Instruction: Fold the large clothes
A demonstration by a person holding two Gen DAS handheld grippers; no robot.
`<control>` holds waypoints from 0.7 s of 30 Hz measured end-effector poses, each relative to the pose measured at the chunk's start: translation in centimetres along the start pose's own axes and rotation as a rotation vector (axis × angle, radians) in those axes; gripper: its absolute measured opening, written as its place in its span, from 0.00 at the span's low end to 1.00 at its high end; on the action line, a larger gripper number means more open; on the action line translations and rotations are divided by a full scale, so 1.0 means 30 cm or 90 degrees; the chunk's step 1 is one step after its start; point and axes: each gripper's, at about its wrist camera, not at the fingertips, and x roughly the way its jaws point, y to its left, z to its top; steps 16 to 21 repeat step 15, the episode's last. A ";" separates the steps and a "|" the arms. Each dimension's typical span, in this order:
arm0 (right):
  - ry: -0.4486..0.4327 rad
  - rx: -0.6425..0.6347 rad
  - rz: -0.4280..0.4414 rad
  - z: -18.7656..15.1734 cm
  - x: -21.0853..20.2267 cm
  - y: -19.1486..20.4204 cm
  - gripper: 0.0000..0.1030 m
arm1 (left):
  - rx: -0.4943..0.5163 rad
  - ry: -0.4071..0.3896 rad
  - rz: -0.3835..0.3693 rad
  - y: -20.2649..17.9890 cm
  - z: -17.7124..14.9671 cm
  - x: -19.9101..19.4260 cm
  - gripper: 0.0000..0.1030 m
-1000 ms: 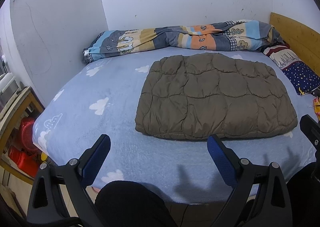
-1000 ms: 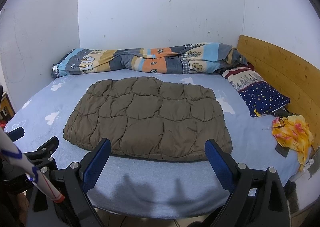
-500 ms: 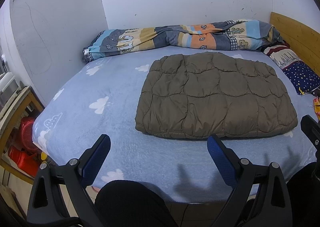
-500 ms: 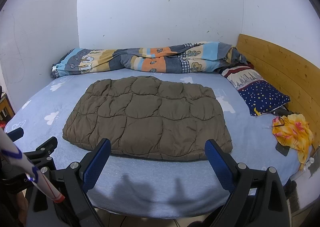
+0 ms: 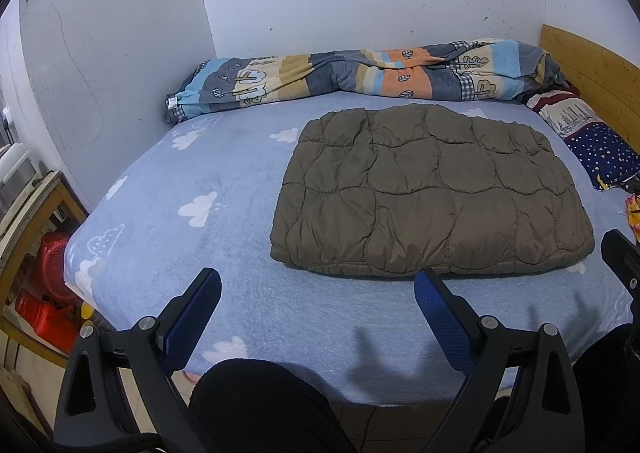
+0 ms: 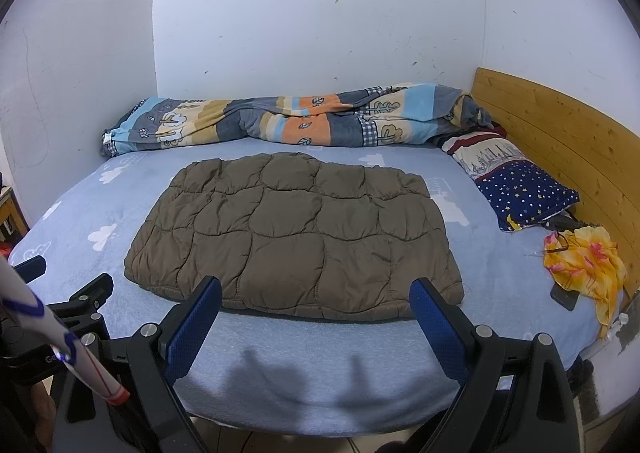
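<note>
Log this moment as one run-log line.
stage: jacket folded | brown quilted jacket: flat rectangle on blue bed sheet | left gripper: open, empty, off jacket | right gripper: open, empty

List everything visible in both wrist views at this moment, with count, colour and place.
quilted jacket: one, olive-brown, folded flat mid-bed
bed sheet: one, light blue with white clouds
rolled duvet: one, multicoloured stripes, along the far wall
pillow: one, navy with stars, by the headboard
headboard: one, light wood, right side
cloth: one, yellow floral, right bed edge
red containers: red, under the left shelf
left gripper: open, empty
right gripper: open, empty
</note>
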 end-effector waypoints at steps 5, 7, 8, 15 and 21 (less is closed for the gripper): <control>0.000 0.000 0.000 -0.002 0.000 -0.002 0.94 | 0.000 0.003 -0.011 0.001 0.001 0.002 0.94; 0.000 0.001 0.000 0.000 0.000 0.001 0.94 | 0.001 0.007 -0.023 0.000 0.002 0.004 0.94; 0.000 0.001 0.000 -0.002 0.000 -0.002 0.94 | 0.002 0.008 -0.027 -0.001 0.002 0.004 0.94; -0.004 0.006 0.000 0.005 -0.005 -0.002 0.94 | 0.002 -0.019 -0.042 0.009 0.009 -0.023 0.94; -0.004 0.006 0.000 0.005 -0.005 -0.002 0.94 | 0.002 -0.019 -0.042 0.009 0.009 -0.023 0.94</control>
